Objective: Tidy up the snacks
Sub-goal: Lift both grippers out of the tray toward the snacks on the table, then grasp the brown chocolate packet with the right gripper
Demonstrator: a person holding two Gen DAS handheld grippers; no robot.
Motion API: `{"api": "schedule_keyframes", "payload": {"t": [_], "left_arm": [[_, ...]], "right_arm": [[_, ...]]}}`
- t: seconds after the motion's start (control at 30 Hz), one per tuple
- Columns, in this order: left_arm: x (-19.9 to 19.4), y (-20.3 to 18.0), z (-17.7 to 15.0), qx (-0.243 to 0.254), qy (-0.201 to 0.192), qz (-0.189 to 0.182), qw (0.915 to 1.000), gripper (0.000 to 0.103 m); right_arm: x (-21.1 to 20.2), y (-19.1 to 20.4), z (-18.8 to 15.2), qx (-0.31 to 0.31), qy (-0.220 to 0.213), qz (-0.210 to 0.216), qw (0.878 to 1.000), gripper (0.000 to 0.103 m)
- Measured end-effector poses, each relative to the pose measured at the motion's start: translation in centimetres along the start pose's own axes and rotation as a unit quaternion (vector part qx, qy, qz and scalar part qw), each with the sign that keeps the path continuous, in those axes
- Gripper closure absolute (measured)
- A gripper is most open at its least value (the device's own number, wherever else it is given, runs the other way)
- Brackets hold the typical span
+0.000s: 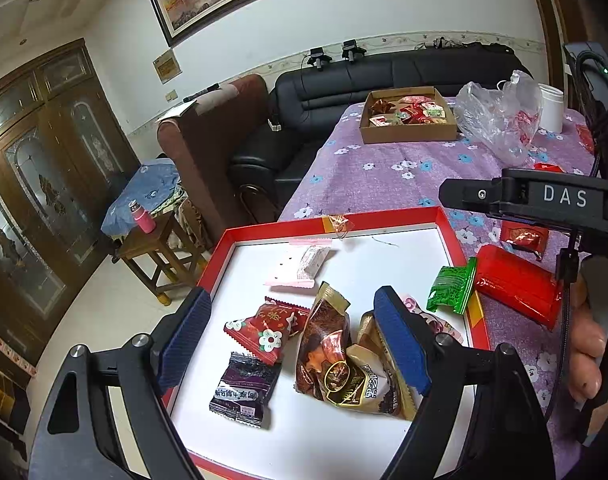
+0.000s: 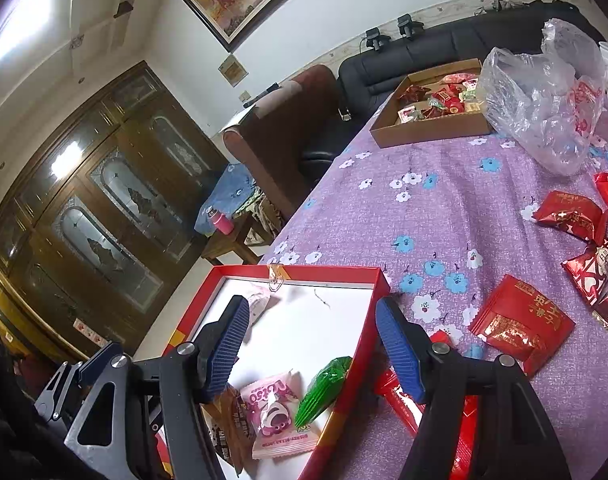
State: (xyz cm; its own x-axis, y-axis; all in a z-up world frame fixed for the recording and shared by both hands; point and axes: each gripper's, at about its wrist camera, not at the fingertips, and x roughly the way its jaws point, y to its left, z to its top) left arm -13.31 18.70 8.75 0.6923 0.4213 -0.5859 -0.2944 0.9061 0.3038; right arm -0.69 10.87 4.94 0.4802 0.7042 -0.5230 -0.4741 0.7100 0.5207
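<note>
Over the red tray, both tongs spread and empty
Red tray (image 1: 447, 222): white floor, red rim, on the purple floral cloth (image 2: 443, 208); already holds several packets
Left tongs (image 1: 292, 340): released, nothing between the pads; hovering above the brown packet (image 1: 327, 344) and the red flower packet (image 1: 264, 328) inside the tray
Right tongs (image 2: 311, 344): released, grasping nothing; straddling the tray's right rim, one pad over the white floor, the other outside over the cloth
Green packet (image 2: 323, 384): leaning on the tray's right rim, half in and half out, just below and between the right pads; long axis runs roughly across the rim, tilted
Pink packet (image 2: 280, 412): flat in the tray, just beside the green one
Red packets (image 2: 519, 324): loose on the cloth, to the right of the right tongs and well outside the tray; one red packet (image 1: 519, 284) lies touching the green packet's outer end
Nearer hand: the right, both for the green packet and for the loose red ones
Cardboard box (image 1: 407, 130): far end of the table, holding other sweets; plastic bag (image 2: 543, 100) beside it
Judgement: likely next is nudging or lifting the green packet fully in, or reaching right for a red one
</note>
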Motion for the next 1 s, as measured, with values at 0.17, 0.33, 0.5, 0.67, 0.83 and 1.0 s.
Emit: {"api": "schedule_keyframes", "payload": {"t": [0.17, 0.33, 0.5, 0.67, 0.83, 1.0], "left_arm": [[0.2, -0.2, -0.2, 0.001, 0.005, 0.000, 1.0000, 0.018], [0.3, -0.2, -0.3, 0.003, 0.009, 0.000, 1.0000, 0.019], [0.4, -0.2, -0.3, 0.002, 0.011, 0.000, 0.9999, 0.019], [0.1, -0.3, -0.4, 0.003, 0.011, -0.005, 0.9999, 0.019], [-1.1, -0.7, -0.1, 0.003, 0.005, -0.039, 0.9992, 0.019], [-1.9, -2.8, 0.5, 0.018, 0.007, -0.089, 0.9959, 0.019]], "right_arm": [[0.0, 0.0, 0.0, -0.001, 0.001, 0.000, 1.000, 0.035], [0.1, 0.0, 0.0, 0.000, 0.002, -0.001, 1.000, 0.035], [0.1, 0.0, 0.0, -0.001, 0.001, -0.001, 1.000, 0.035], [0.1, -0.5, 0.0, 0.004, 0.004, -0.002, 1.000, 0.035], [-2.1, -2.4, 0.6, 0.015, -0.014, -0.010, 1.000, 0.035], [-6.9, -7.5, 1.4, 0.028, -0.050, -0.058, 0.997, 0.035]]}}
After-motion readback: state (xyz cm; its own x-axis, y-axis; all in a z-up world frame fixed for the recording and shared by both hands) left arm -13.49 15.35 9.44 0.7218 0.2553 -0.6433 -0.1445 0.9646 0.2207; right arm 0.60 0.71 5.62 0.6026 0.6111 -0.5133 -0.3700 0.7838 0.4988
